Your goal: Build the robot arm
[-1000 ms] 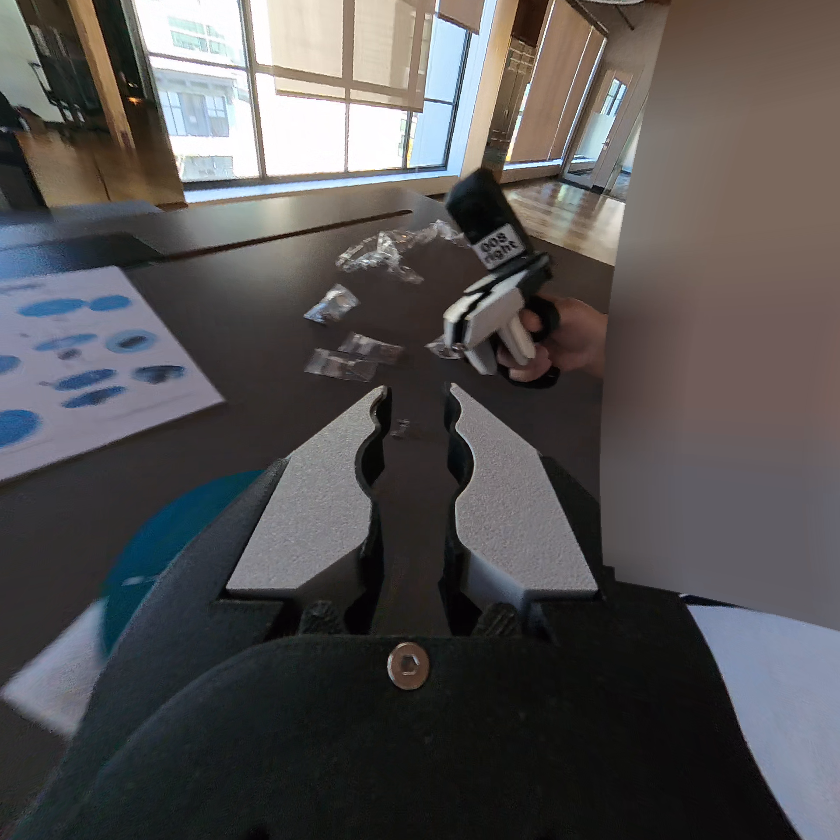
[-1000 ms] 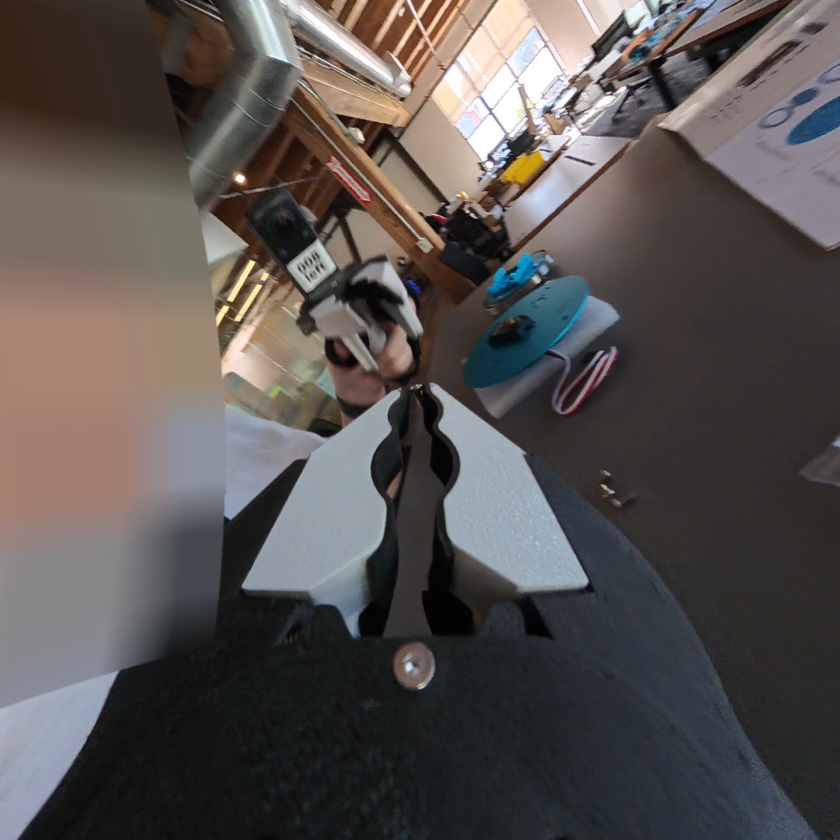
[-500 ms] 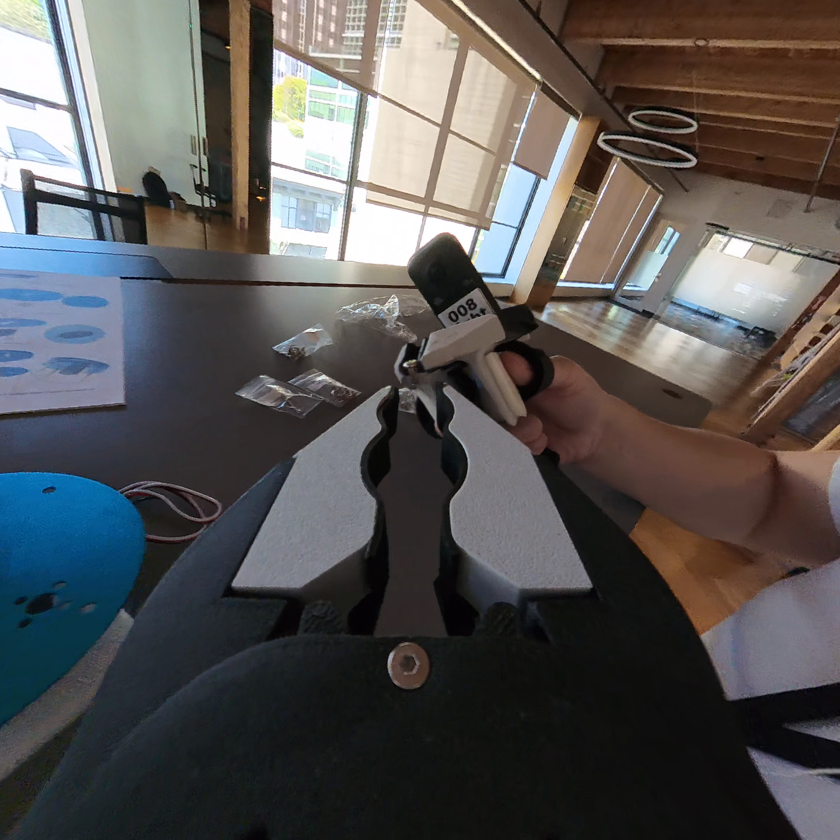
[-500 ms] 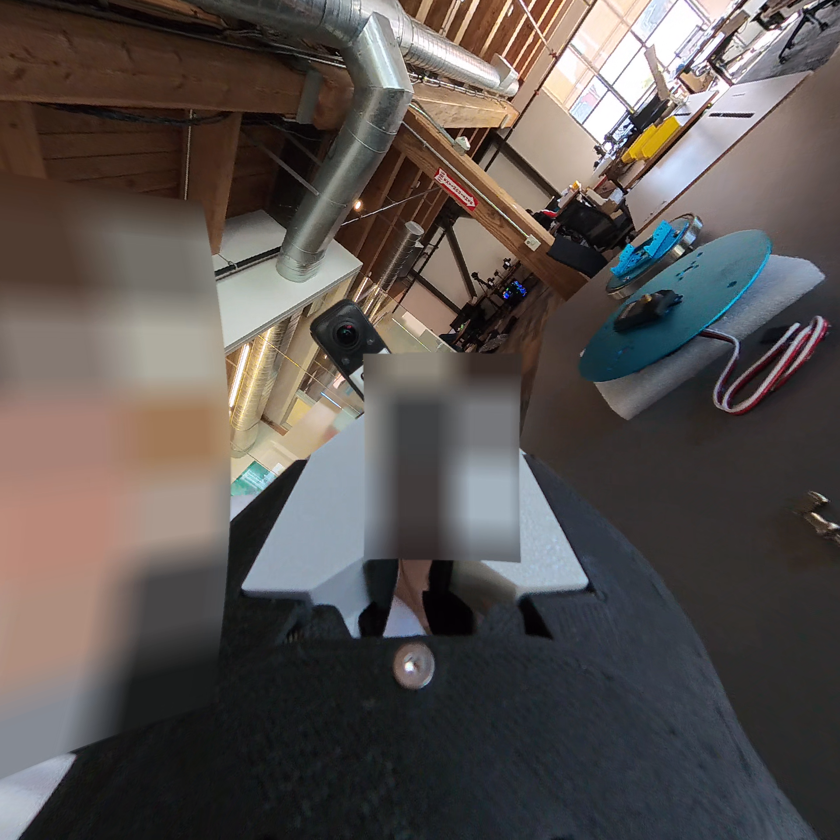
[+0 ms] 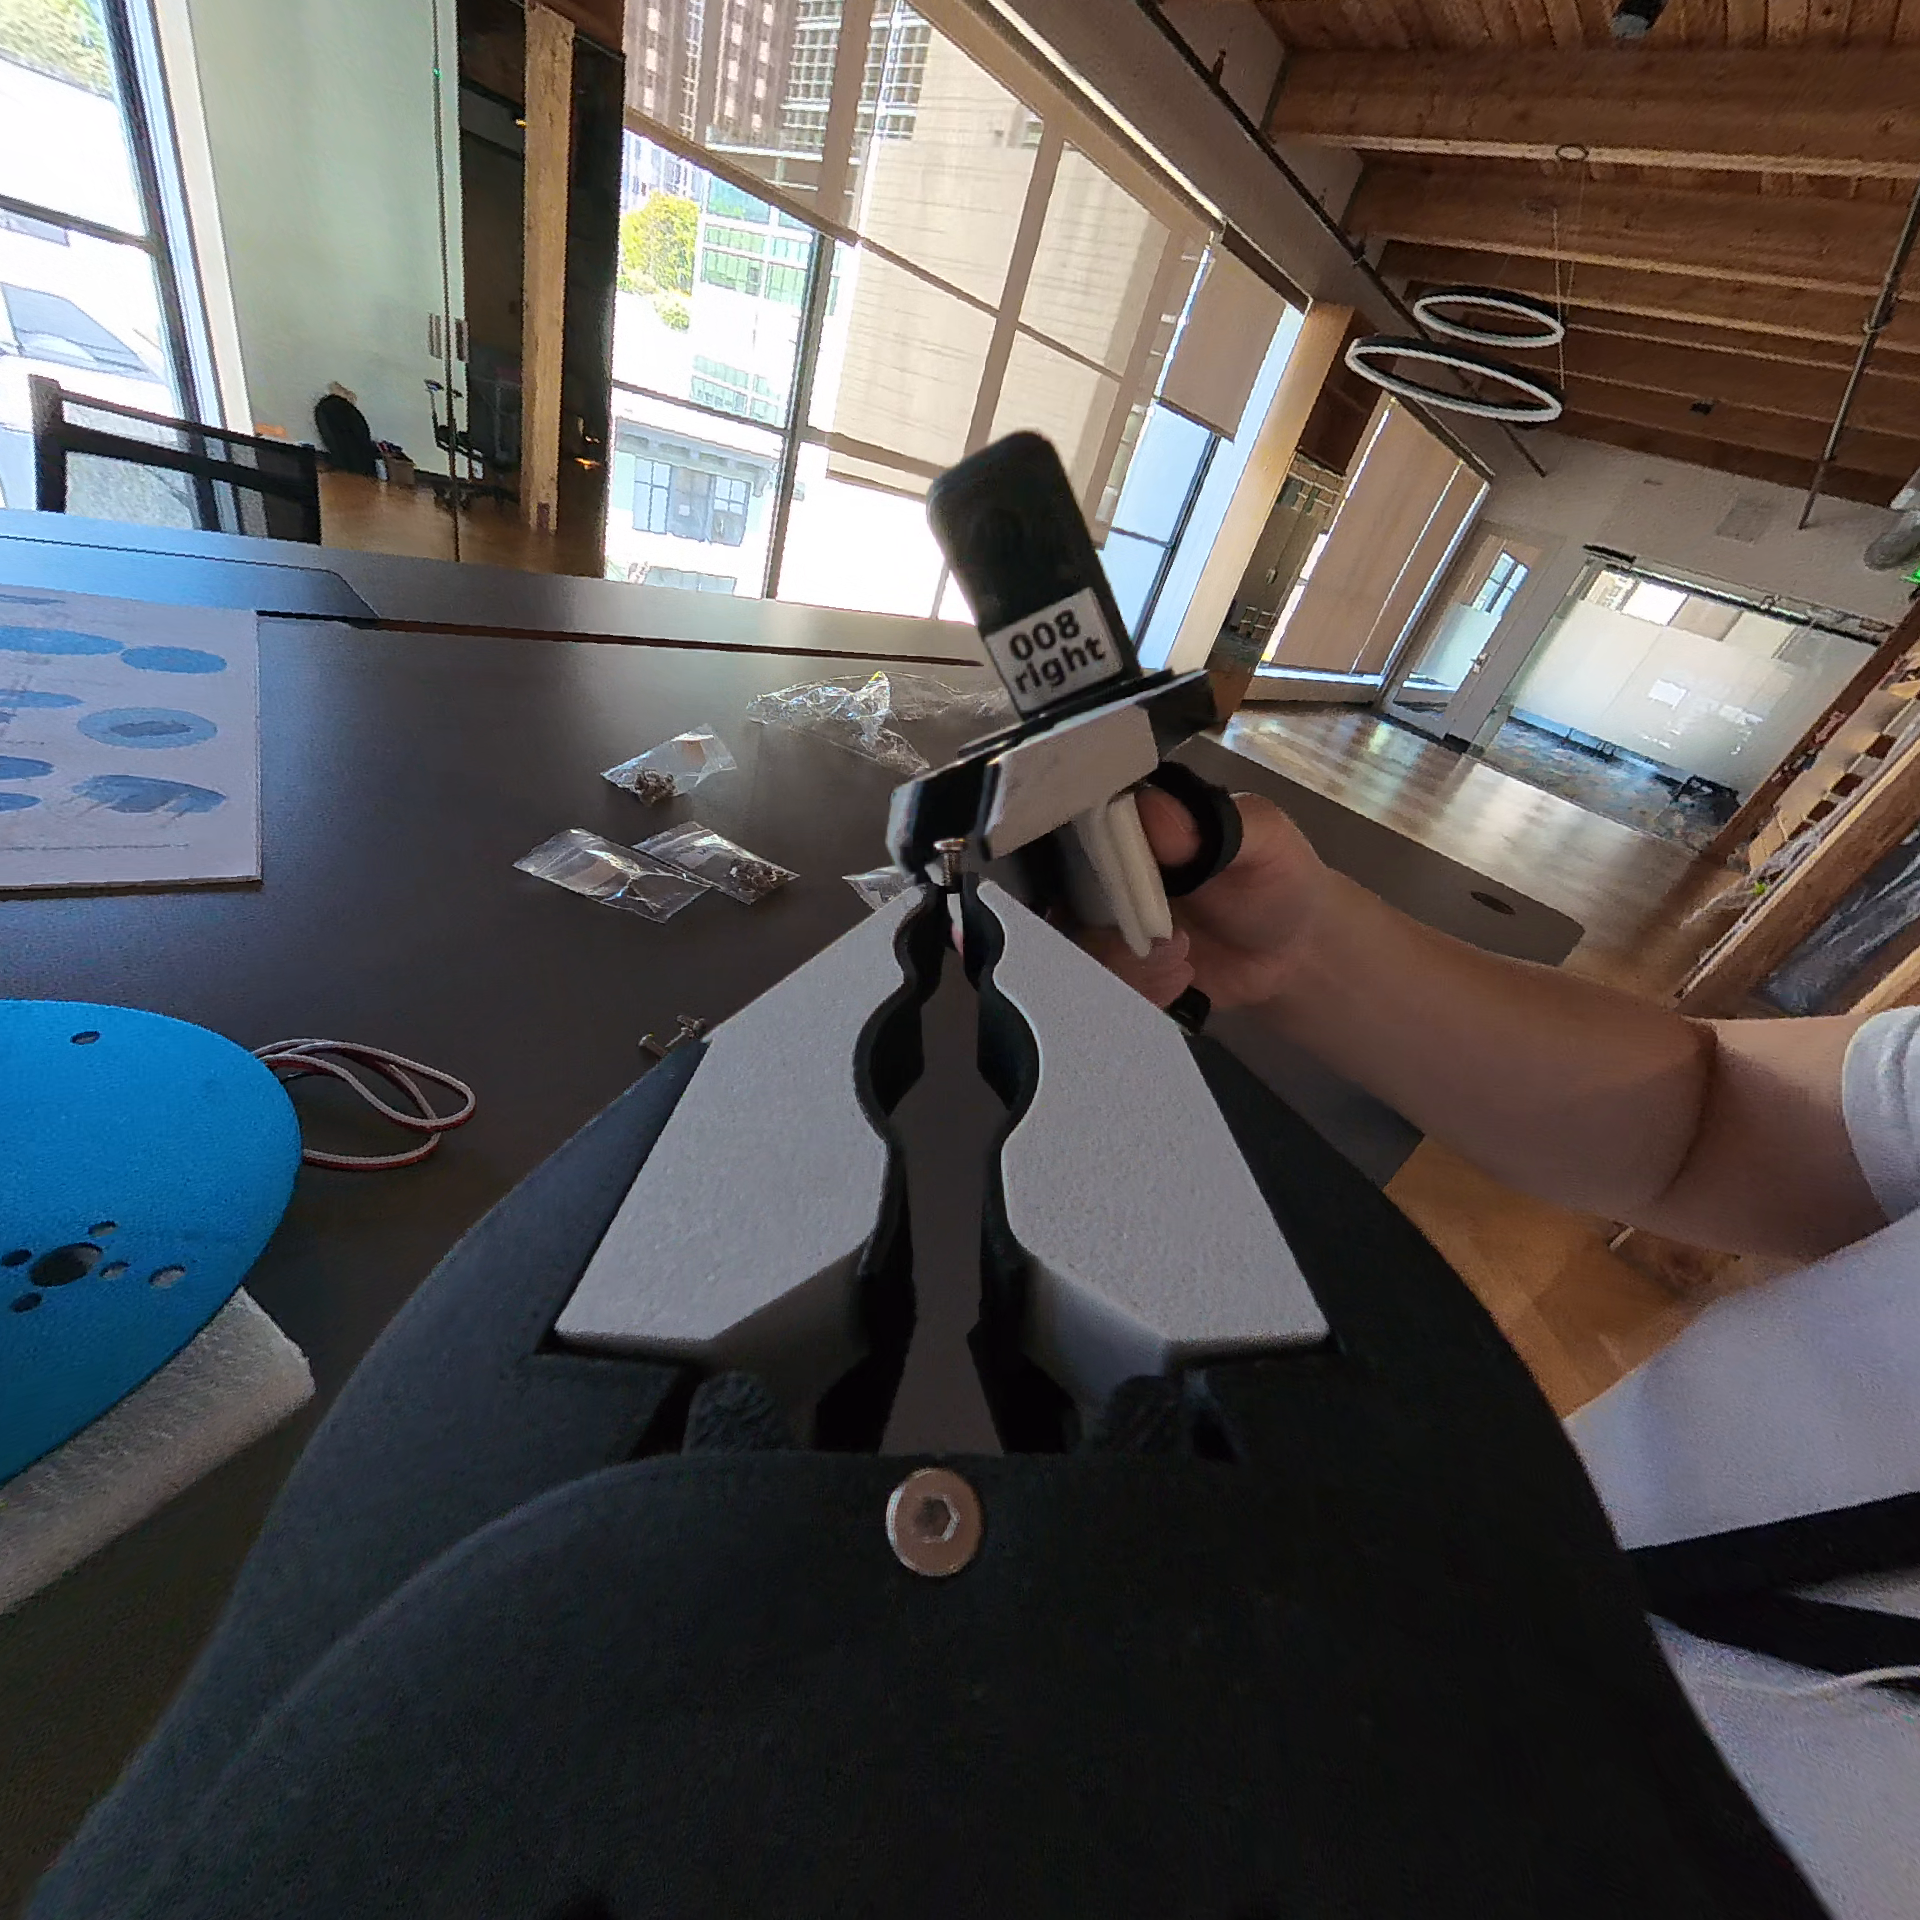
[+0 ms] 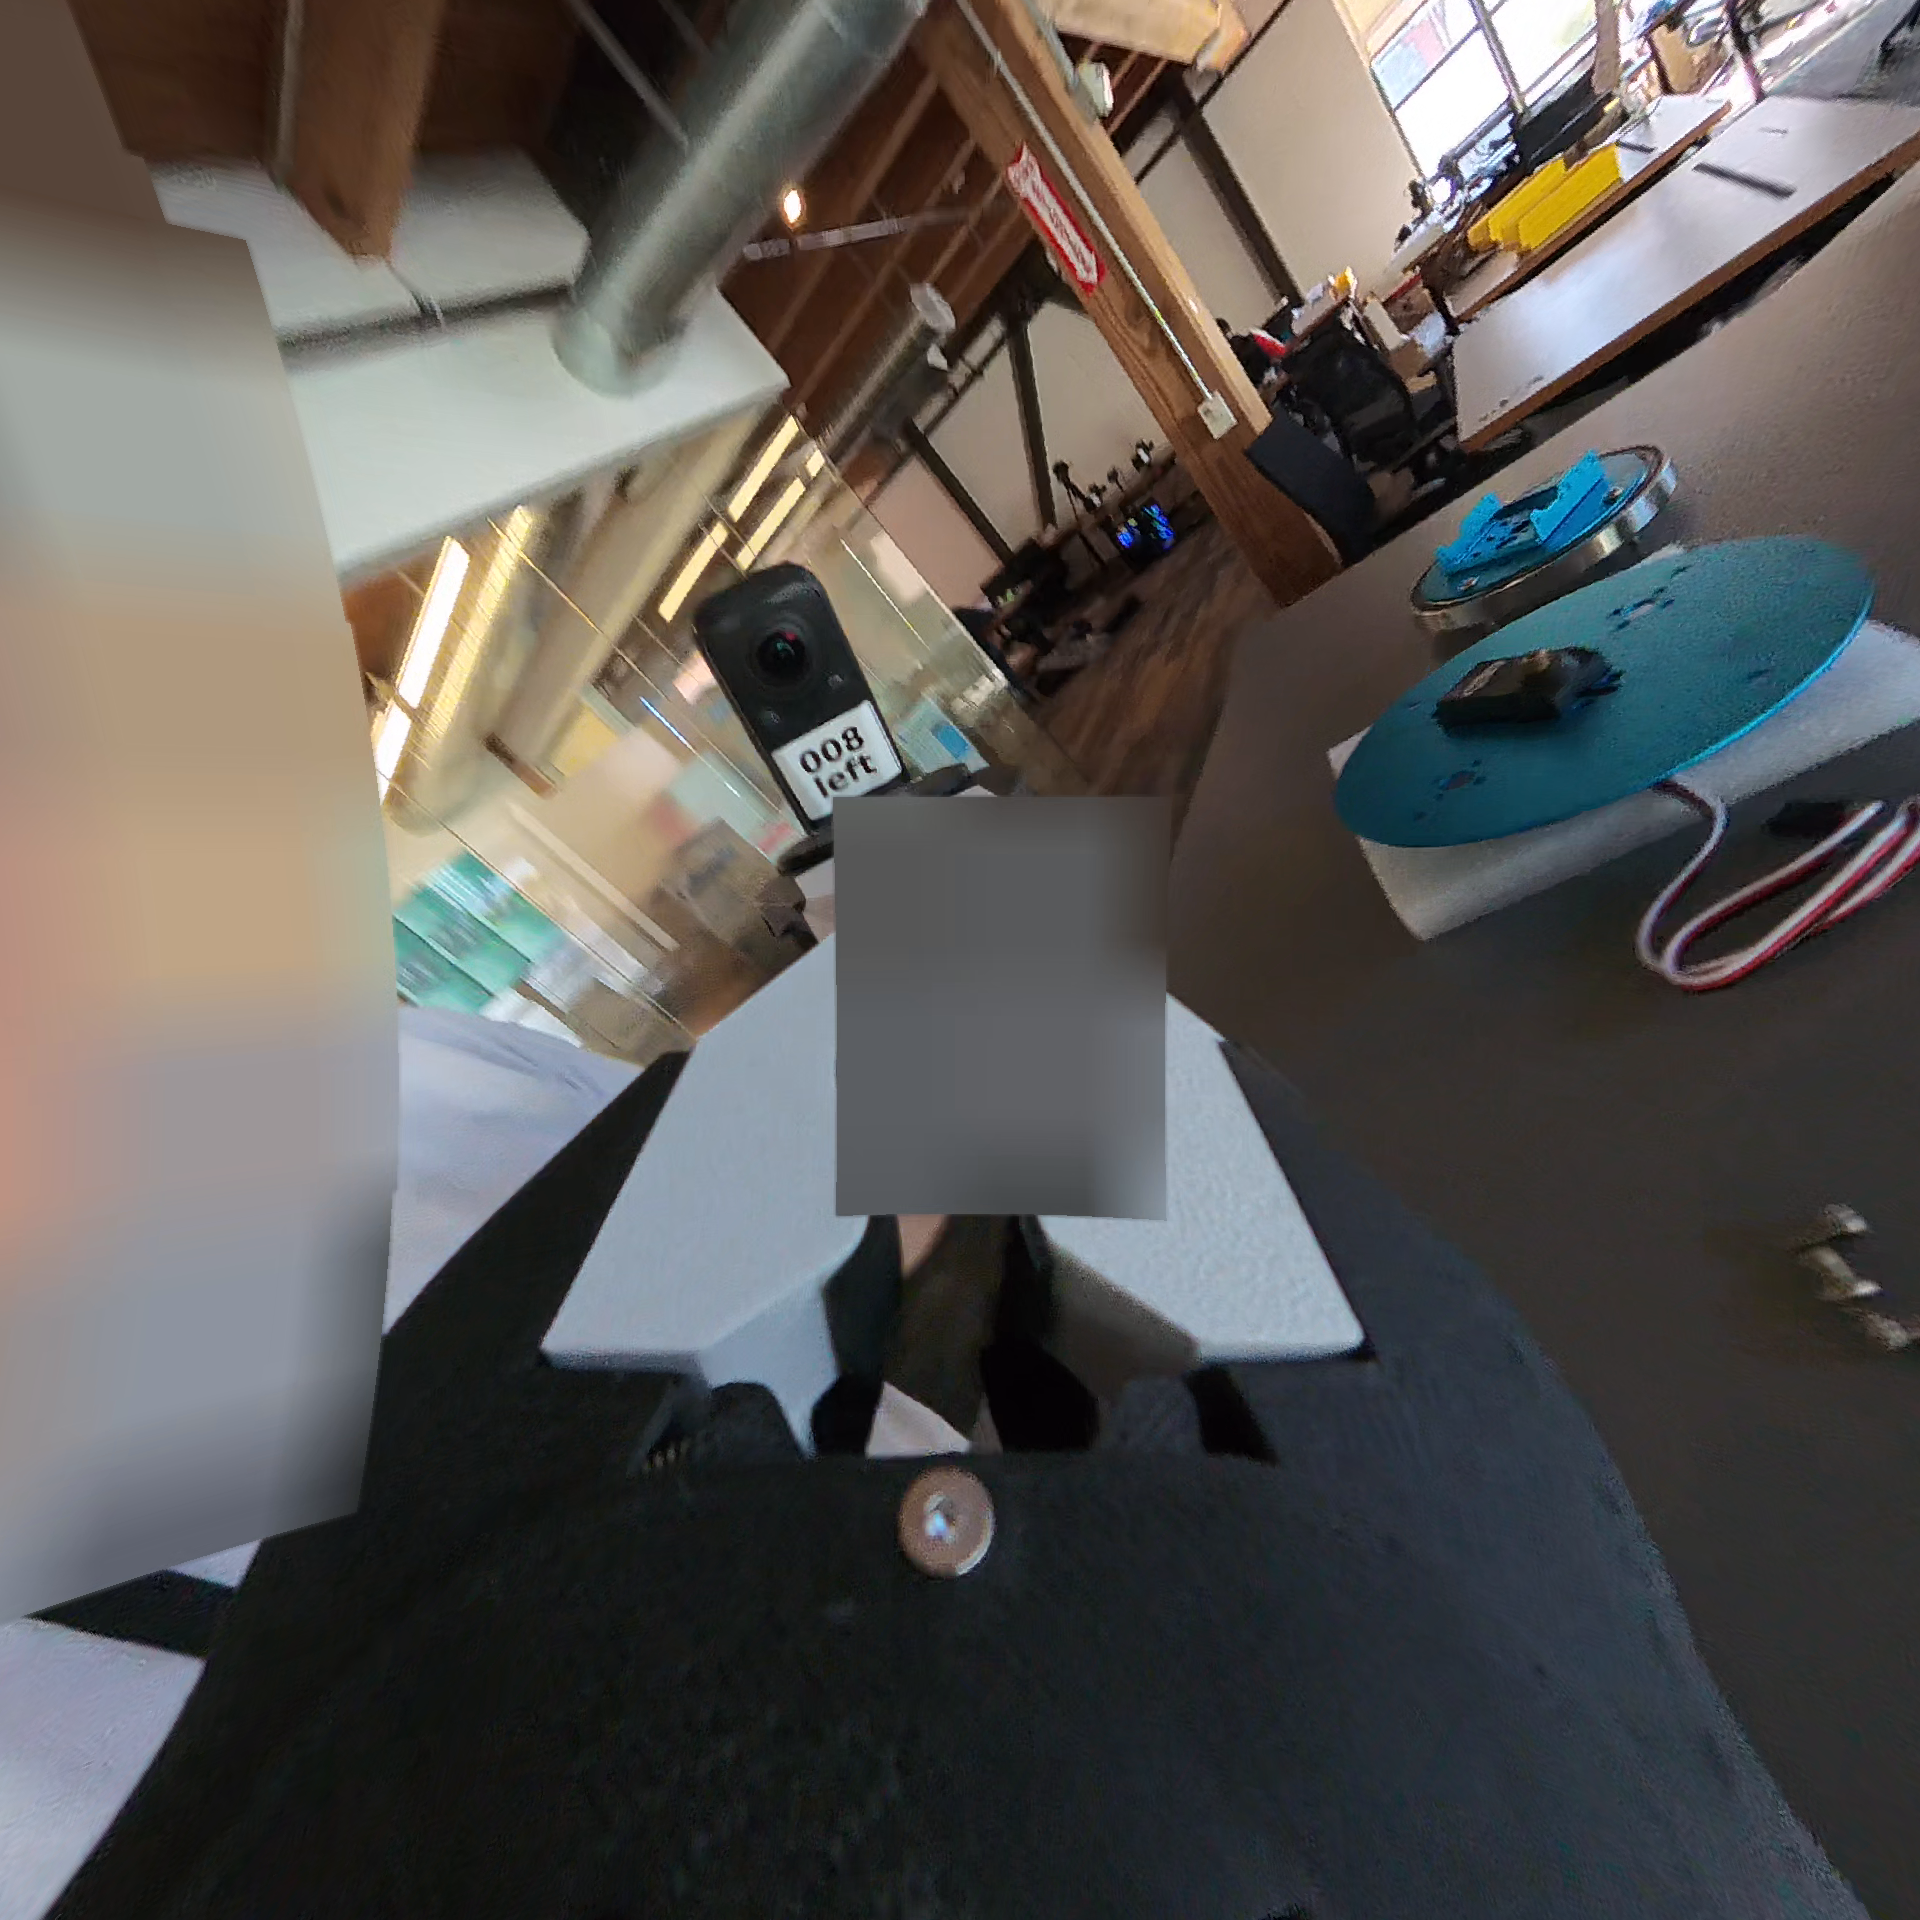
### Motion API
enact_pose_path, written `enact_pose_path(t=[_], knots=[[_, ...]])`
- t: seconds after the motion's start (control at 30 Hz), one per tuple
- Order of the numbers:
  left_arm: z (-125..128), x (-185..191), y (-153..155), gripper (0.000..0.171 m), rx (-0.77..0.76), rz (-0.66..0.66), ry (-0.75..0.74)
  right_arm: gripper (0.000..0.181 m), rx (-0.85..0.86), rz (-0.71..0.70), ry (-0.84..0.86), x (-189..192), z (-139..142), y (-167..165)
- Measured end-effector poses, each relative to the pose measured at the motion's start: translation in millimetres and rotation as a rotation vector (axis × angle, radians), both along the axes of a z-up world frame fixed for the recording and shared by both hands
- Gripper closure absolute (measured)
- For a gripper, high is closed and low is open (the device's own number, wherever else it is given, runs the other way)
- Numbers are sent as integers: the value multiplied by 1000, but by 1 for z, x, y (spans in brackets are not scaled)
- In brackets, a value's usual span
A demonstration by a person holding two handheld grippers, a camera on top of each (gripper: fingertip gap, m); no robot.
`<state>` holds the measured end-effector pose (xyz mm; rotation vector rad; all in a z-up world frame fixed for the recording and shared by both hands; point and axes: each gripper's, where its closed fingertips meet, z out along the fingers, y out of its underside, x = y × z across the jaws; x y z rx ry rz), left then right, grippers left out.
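While raised, left gripper (image 5: 951, 902) tips meet right gripper (image 5: 940, 847).

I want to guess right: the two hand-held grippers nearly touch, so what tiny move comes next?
Probably close the left hand-held gripper onto the small screw: the right hand-held gripper pinches it just above the left one's slightly parted tips.

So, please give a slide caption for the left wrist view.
Left gripper meets right gripper, which pinches a small screw, above a dark table.
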<state>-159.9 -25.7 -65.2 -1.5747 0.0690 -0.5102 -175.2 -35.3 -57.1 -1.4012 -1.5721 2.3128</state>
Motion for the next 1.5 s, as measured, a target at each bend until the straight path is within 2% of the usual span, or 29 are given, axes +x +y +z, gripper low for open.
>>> enact_pose_path(t=[0.03, 0.17, 0.27, 0.37, 0.53, 0.7, 0.77, 0.97, 1.03, 1.1, 1.27, 1.4, 1.5], knots=[[-1, 1, -2, 169, 7, -3, 4, 162, 63, -5, 28, 1, 1, -1], [-2, 8, -12, 169, 46, -35, 19, 162, 337, -30, 202, 12, 12, -6], [0, 14, -20, 170, 76, -33, 51, 162, 442, -28, 236, 16, 8, -13], [2, 19, -28, 170, 79, -32, 76, 162, 447, 51, 250, 23, 6, -27], [3, 22, -39, 170, 72, -17, 110, 170, 417, 100, 241, 25, 6, -36], [1, 25, -42, 170, 58, -21, 122, 171, 458, 112, 238, 24, 0, -43], [0, 25, -42, 170, 50, -19, 131, 176, 460, 126, 242, 26, -1, -45], [3, 21, -42, 170, 68, 3, 122, 177, 472, 93, 255, 24, 0, -42], [1, 18, -42, 159, 57, 6, 109, 177, 475, 65, 252, 21, 0, -39], [-5, 8, -46, 149, 28, 34, 102, 177, 481, 9, 240, 15, -2, -31], [-23, -43, -73, 150, -23, 117, 97, 177, 454, -123, 115, -26, -17, -4], [-31, -100, -85, 152, -47, 166, 97, 177, 504, -135, 35, -82, -29, 9], [-25, -138, -86, 153, -19, 155, 100, 176, 591, -112, 2, -122, -44, 16]])
